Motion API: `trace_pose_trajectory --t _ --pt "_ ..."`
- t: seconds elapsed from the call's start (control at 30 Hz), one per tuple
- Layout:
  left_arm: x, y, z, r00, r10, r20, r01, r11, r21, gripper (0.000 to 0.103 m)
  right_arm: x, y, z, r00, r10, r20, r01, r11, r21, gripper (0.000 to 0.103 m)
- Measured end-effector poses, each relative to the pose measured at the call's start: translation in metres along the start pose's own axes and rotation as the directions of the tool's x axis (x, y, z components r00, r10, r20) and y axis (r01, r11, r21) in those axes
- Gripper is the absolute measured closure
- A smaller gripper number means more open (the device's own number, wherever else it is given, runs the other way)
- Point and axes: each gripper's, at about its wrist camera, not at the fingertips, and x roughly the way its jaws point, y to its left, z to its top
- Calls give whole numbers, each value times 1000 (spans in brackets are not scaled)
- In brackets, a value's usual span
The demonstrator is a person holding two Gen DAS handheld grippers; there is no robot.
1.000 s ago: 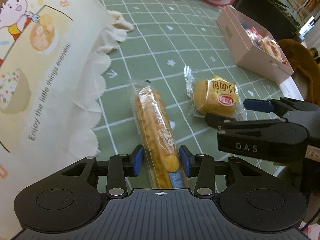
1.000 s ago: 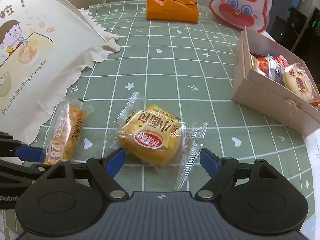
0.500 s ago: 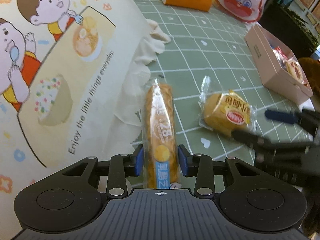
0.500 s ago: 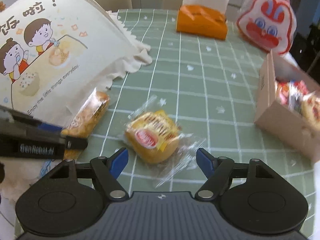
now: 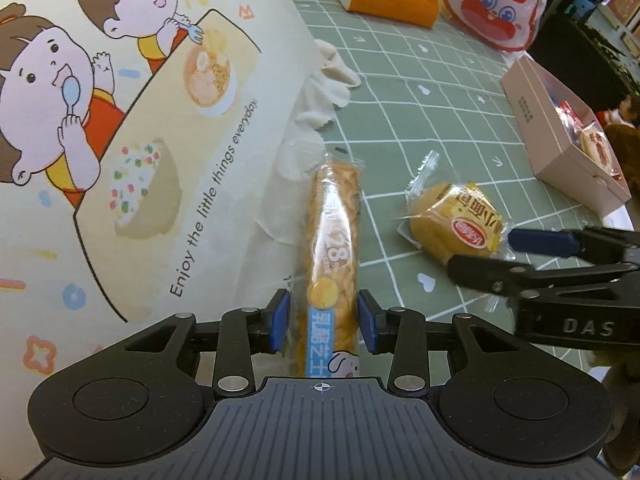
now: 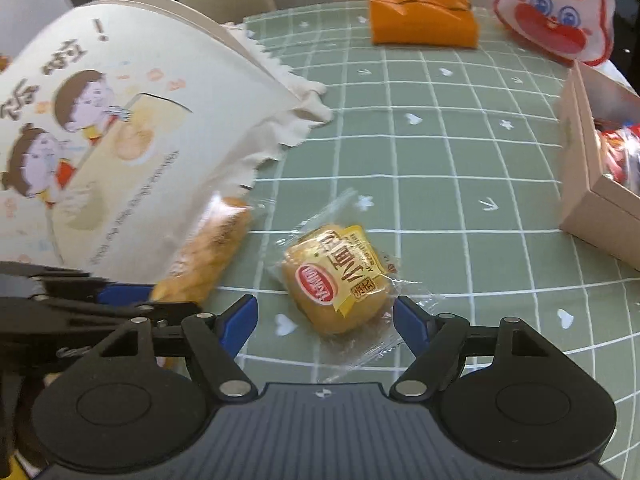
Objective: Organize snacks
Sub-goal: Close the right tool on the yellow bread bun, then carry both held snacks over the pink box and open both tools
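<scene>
Now our left gripper (image 5: 323,322) has its jaws clamped on the long cracker pack (image 5: 333,256); our right gripper's (image 6: 325,318) jaws straddle the small bread packet (image 6: 336,280), apart.

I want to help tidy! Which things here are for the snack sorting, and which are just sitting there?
For the job:
long wrapped snack stick, held in the left gripper
wrapped bun, between the right gripper's open jaws
cardboard snack box

Just sitting there:
cartoon bag
orange tissue pack
bunny-face pouch
</scene>
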Motion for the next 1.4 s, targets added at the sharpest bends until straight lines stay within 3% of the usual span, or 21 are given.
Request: trace_pose_trajectory --t 0.17,0.3,0.6,0.9,1.03,1.17,1.3,1.4 --pt "1 -2 -1 1000 0 -4 0 1000 5 62 -7 7 6 992 -113 62 118 989 -92 26" --pt "3 -2 -1 1000 3 -12 -3 1000 4 62 6 6 13 989 -141 42 145 983 -117 26" --pt "-2 3 -1 999 51 -18 -51 999 -1 61 16 18 14 999 -16 -41 13 997 -72 26" --pt "-5 6 -3 997 77 -17 -77 997 -15 61 33 24 21 995 -85 -47 80 993 -87 28" --pt "-4 5 -2 996 83 -15 -83 996 -18 61 37 23 21 995 -77 -67 71 994 -87 42" --pt "0 2 1 996 86 -12 -86 996 -12 63 31 21 18 996 -64 -69 58 995 -82 47" --pt "5 -9 4 999 54 -7 -54 999 8 68 18 7 11 996 -48 -70 45 998 -38 50" --pt "6 -26 6 999 -40 -4 40 999 23 69 1 -16 -3 997 -41 -61 42 999 21 50"
